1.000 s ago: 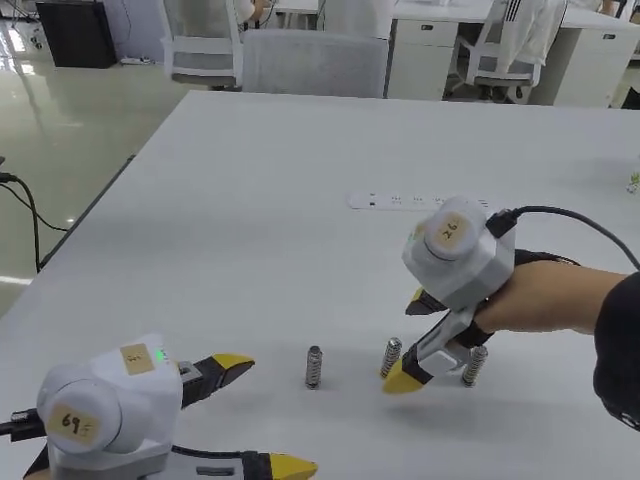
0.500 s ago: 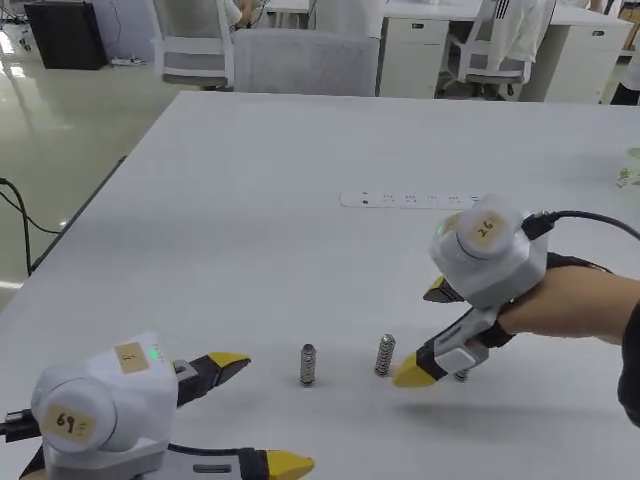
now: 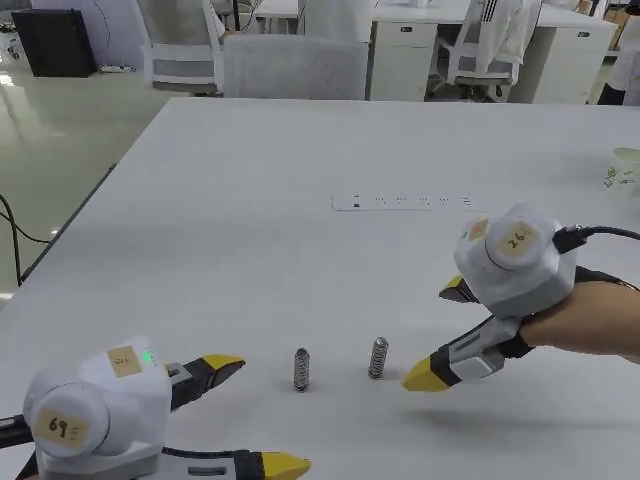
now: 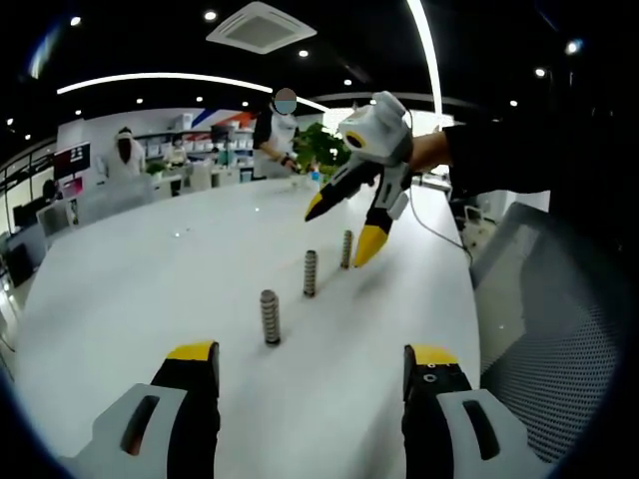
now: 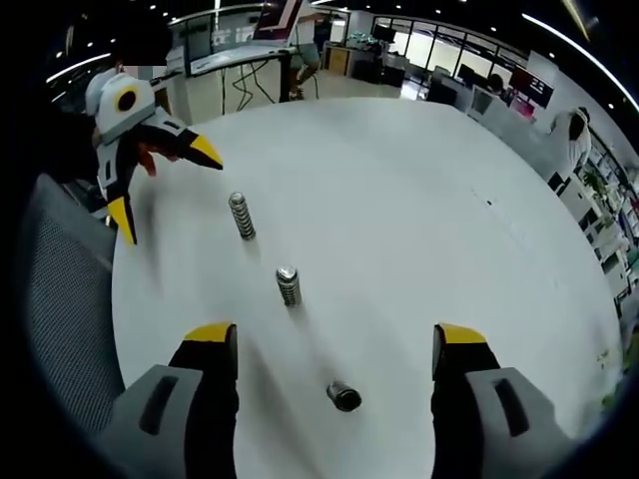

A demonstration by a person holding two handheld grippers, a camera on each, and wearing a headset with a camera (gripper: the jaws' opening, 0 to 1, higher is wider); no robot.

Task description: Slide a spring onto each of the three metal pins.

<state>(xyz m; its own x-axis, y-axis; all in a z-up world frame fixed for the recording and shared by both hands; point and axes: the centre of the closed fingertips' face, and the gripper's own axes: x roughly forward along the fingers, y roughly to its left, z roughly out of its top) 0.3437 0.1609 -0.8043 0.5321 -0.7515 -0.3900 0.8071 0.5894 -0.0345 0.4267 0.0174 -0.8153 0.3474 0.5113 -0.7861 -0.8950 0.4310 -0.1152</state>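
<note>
With its black, yellow-tipped jaws spread wide and holding nothing, the white right gripper (image 3: 438,335) hangs over the white surface (image 3: 250,200) in a person's hand (image 3: 590,318). In the right gripper view, the first spring-covered metal pin (image 5: 343,396) appears almost end-on in the gap between those jaws, touching neither. The head view hides this pin behind the gripper.

The second spring-covered metal pin (image 5: 288,285) stands upright just past the jaw tips. The third spring-covered metal pin (image 5: 241,215) stands farther along the same line, nearer the left gripper (image 5: 163,188).

That left gripper, white with a paper label on its rear, sits low at the near edge of the surface. Its jaws are likewise parted and empty. In the left gripper view all three pins stand upright in a row ahead of it. The closest is clear of the jaw tips, and the farthest is just beside the lower yellow tip of the right gripper. Each pin carries a grey coil spring.

A flat white power strip (image 3: 405,201) lies farther back on the surface, well apart from the pins. Grey office chairs (image 3: 290,65) stand beyond the far edge.
</note>
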